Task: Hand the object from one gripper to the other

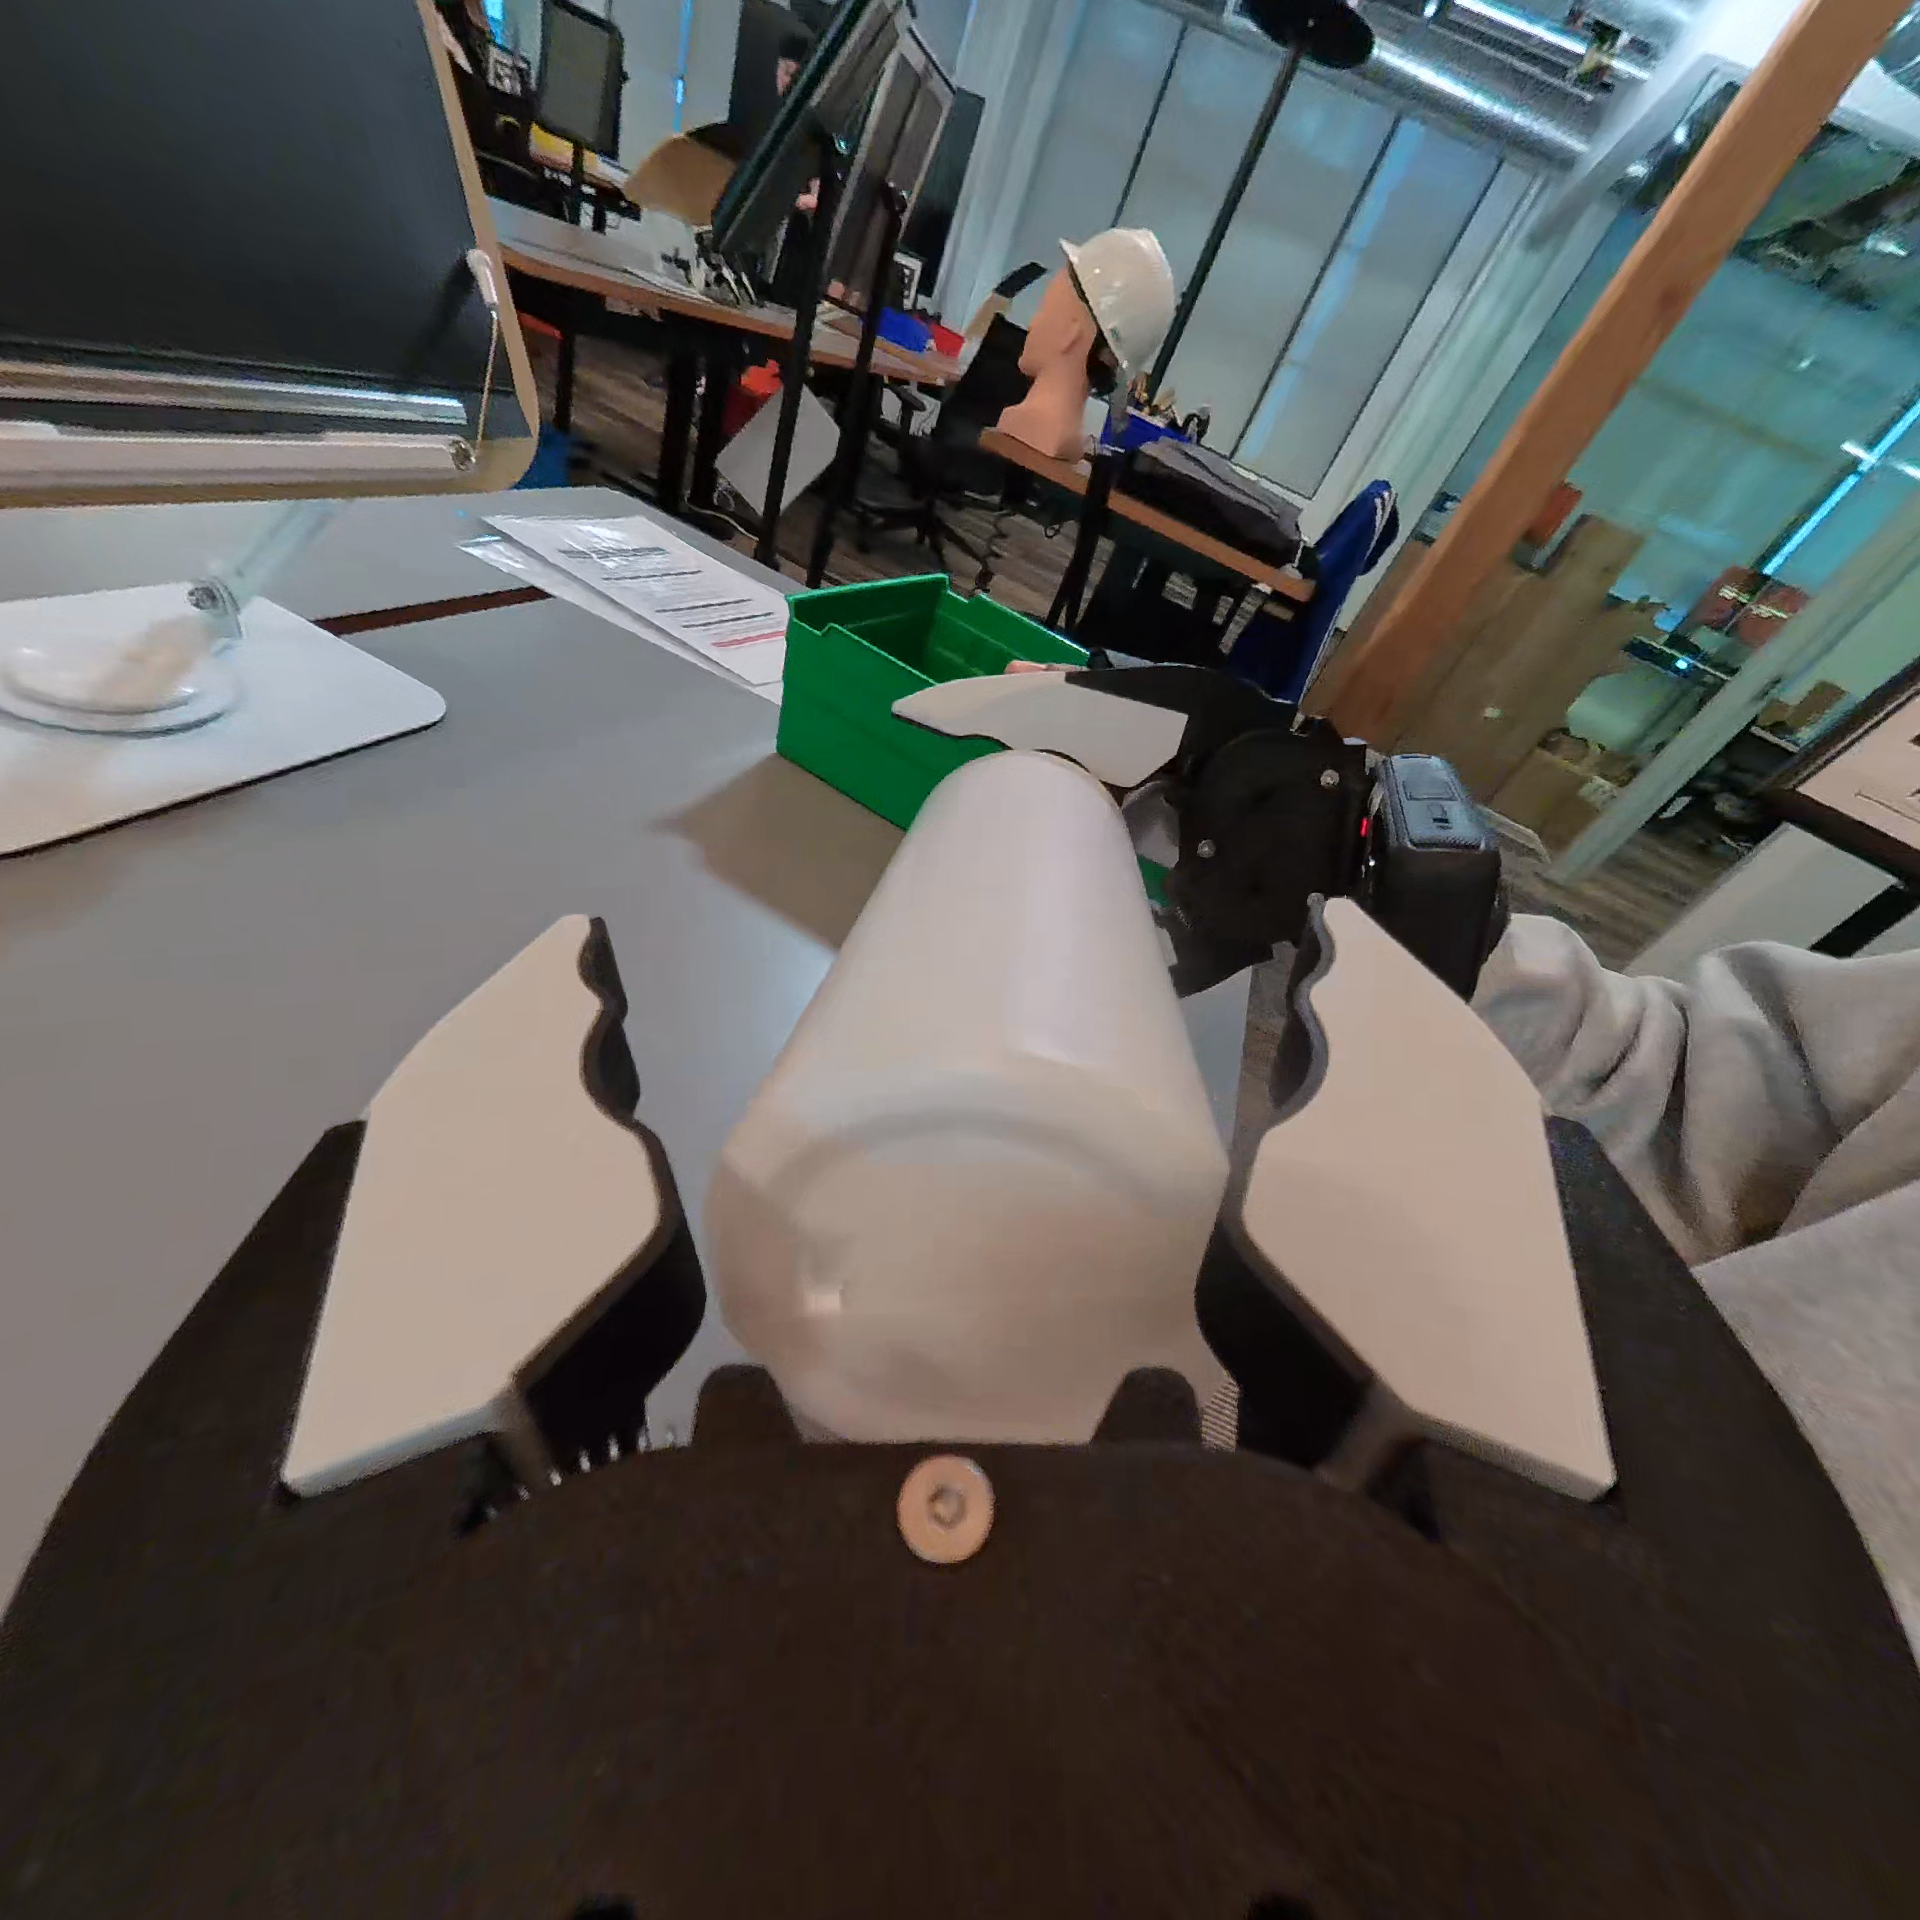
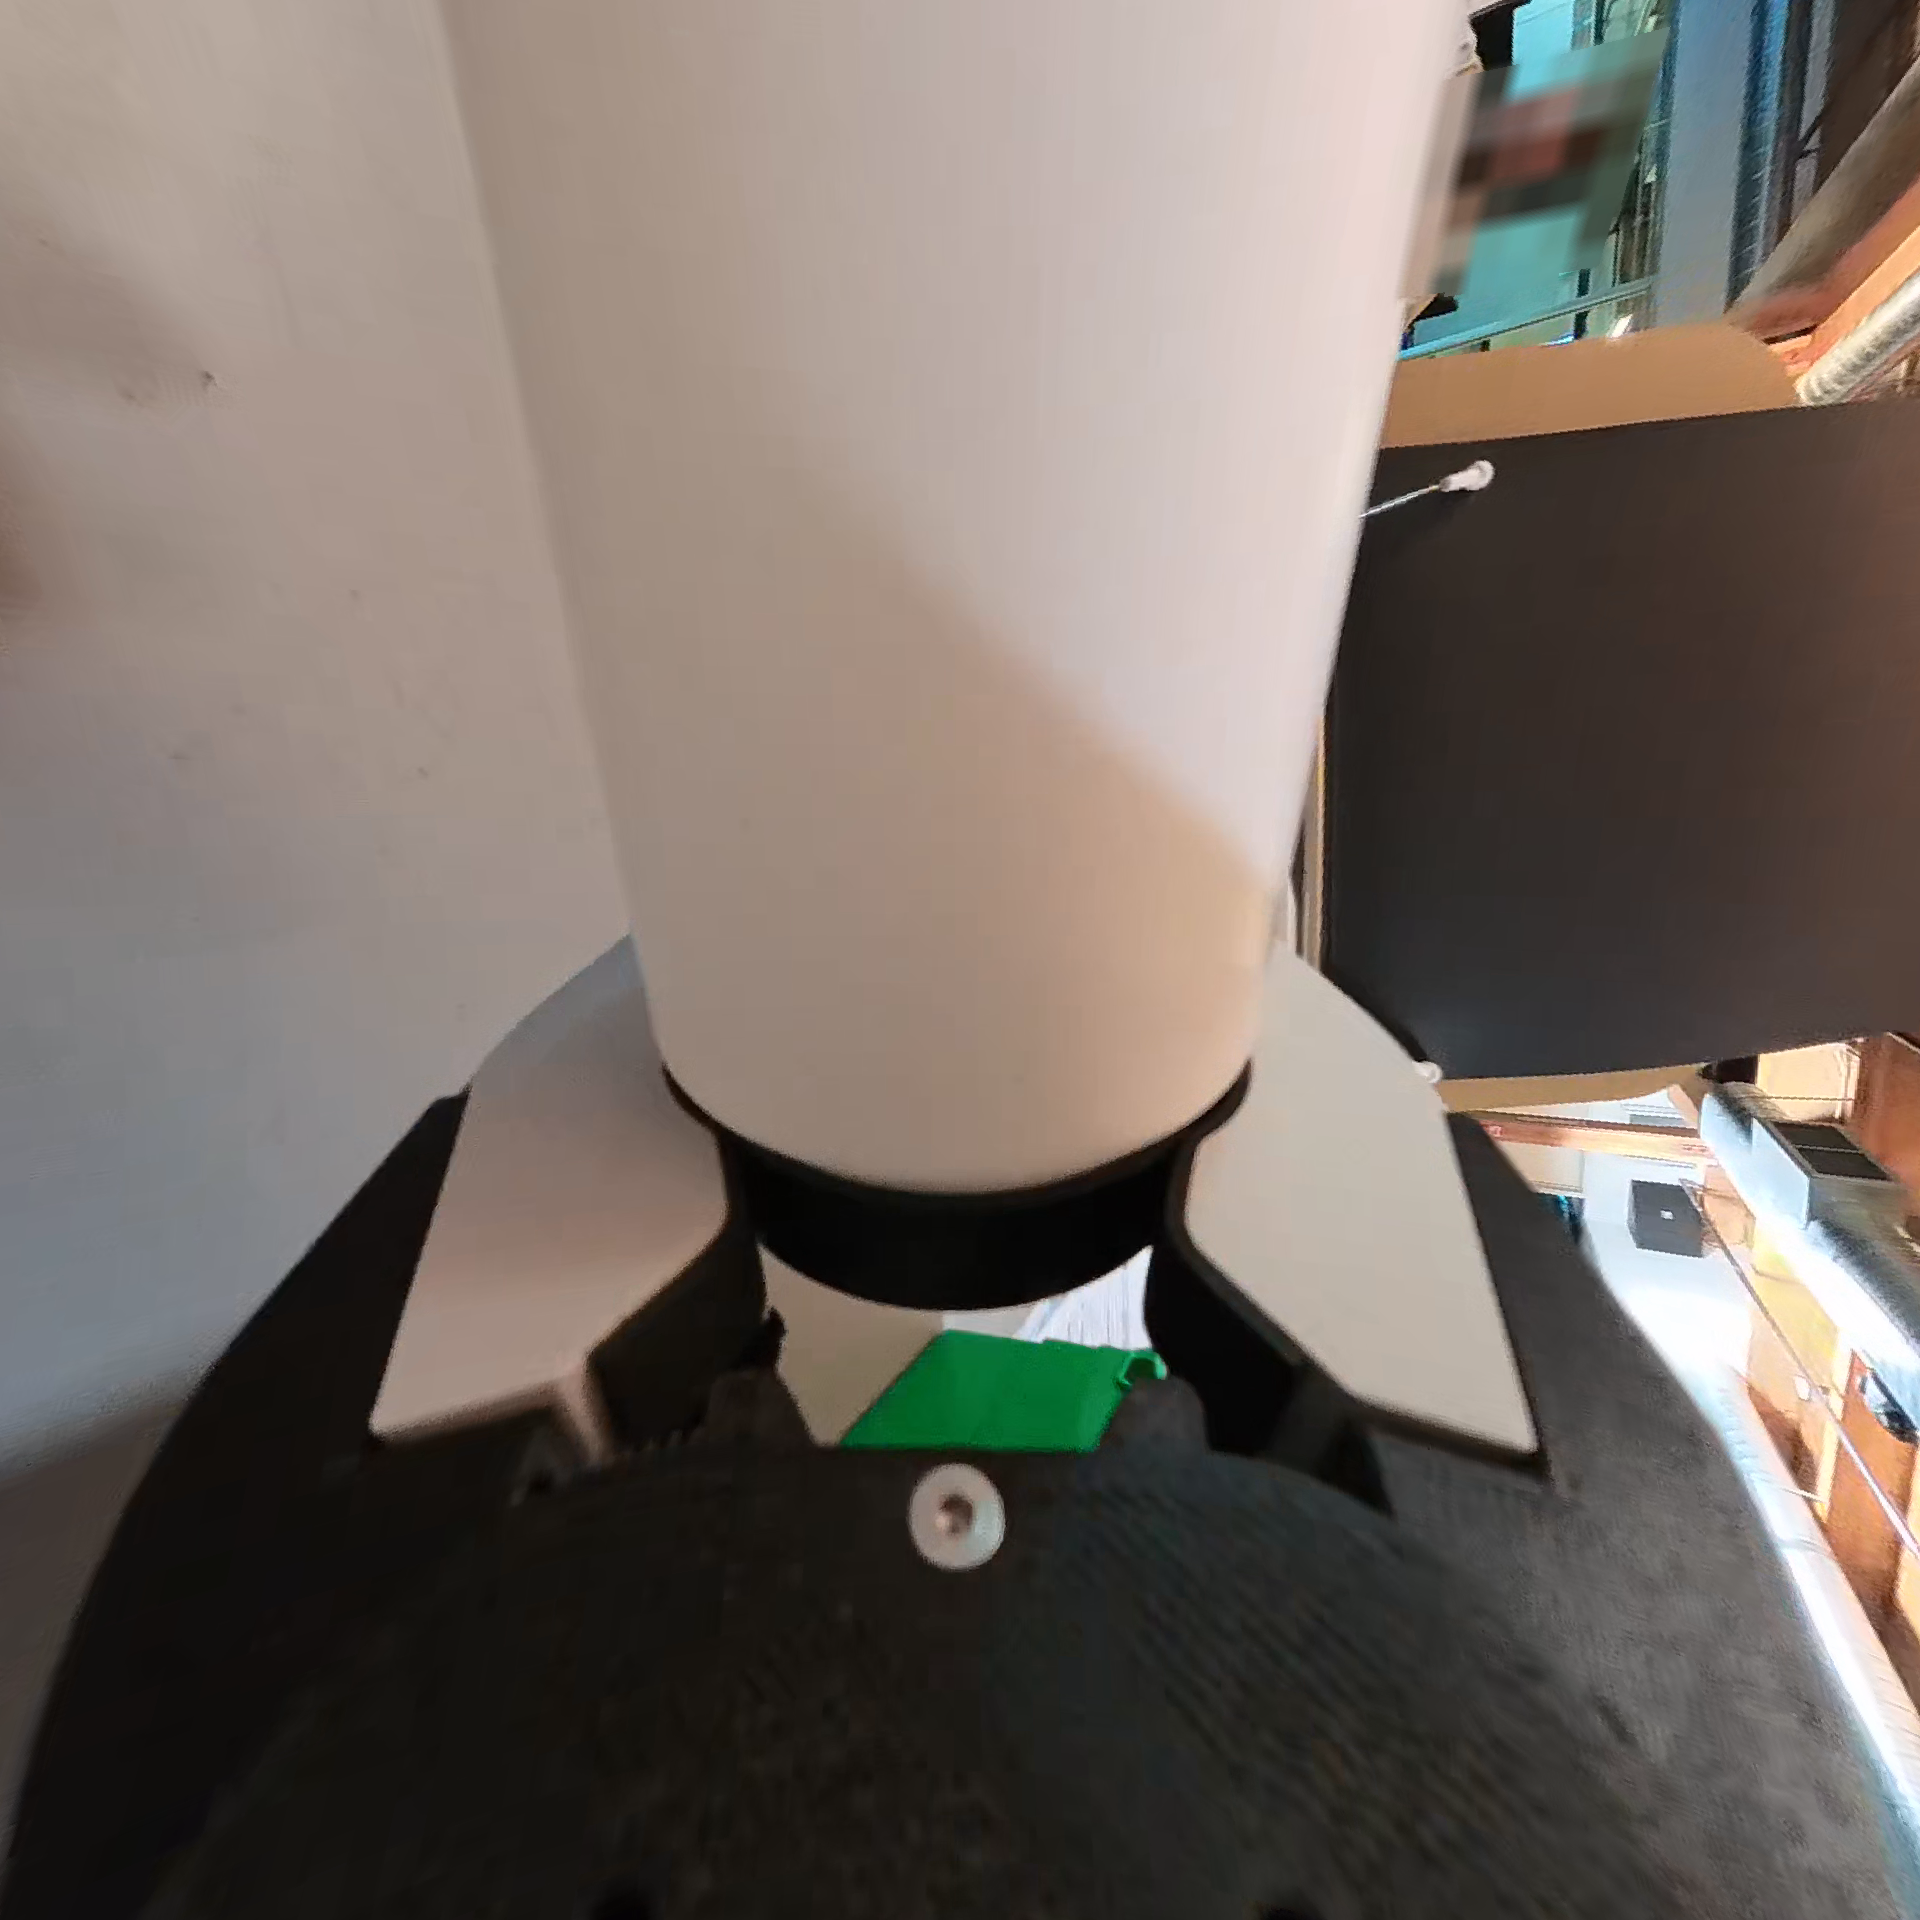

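- Lying lengthwise in the middle of the left wrist view, a white bottle [image 1: 987, 1091] stretches from the near lower centre toward the upper right, held above a grey table [image 1: 468, 883].
- The left gripper [image 1: 951, 956] has its 2 white fingers [image 1: 488, 1174] spread apart on either side of the bottle's flat near end; they look just clear of its sides, though contact cannot be ruled out.
- The right gripper [image 1: 1081, 748] shows at the centre right of that view, at the bottle's far end, with a grey sleeve [image 1: 1662, 1091] behind it at the right edge.
- In the right wrist view, the right gripper [image 2: 956, 1049] is clamped around the black cap [image 2: 951, 1236] end of the bottle [image 2: 935, 520], whose white body fills the upper centre of the frame.
- A green bin [image 1: 883, 675] sits on the table past the bottle, right of centre; a piece of it [image 2: 987, 1403] shows below the cap in the right wrist view.
- A printed sheet [image 1: 665, 592] lies left of the bin, and a white mat [image 1: 187, 717] lies at the left edge.
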